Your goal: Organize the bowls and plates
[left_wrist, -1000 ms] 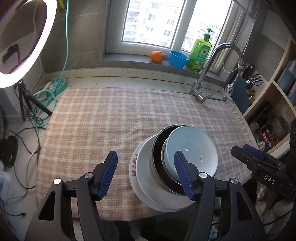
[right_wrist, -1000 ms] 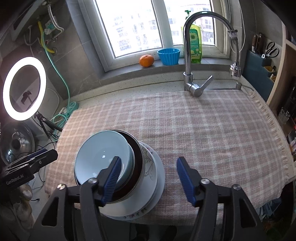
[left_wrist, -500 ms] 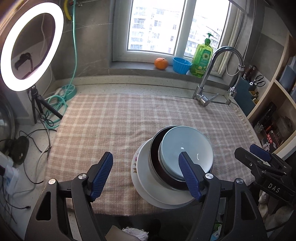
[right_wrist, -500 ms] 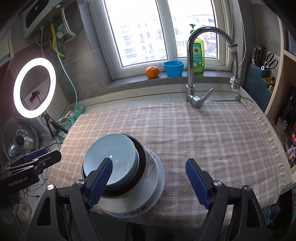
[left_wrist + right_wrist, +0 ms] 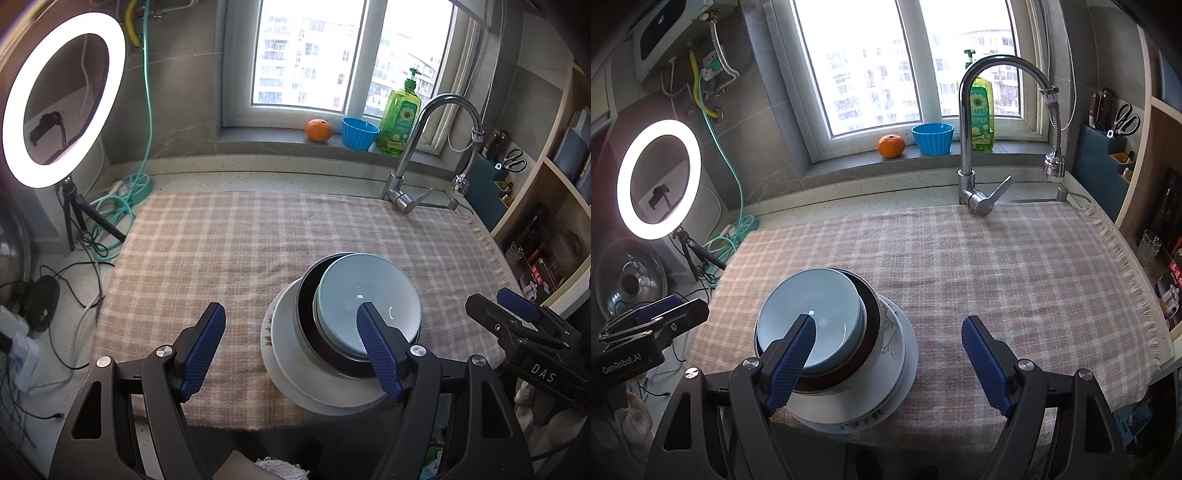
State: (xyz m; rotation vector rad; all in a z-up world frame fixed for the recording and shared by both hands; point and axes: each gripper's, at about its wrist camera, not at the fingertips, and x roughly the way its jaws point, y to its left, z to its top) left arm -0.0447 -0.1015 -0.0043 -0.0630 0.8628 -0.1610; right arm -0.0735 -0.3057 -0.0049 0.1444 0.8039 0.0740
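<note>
Both tongs are open w/ nothing in them: the left gripper and the right gripper hang above the near edge of the table, one each side of the dish pile. Their jaws have just been opening wider, w/ nothing between them. The pile sits near the front edge of the checked cloth: a light blue bowl on top, in a dark bowl, on a white flowered plate, & a plate under that. It looks all stacked, so prob. the job is about done. Best now: lift away slow, don't bump the rim. Behind are a tap, a window w/ an orange, a blue cup & soap bottle. A ring light glows at left.
</note>
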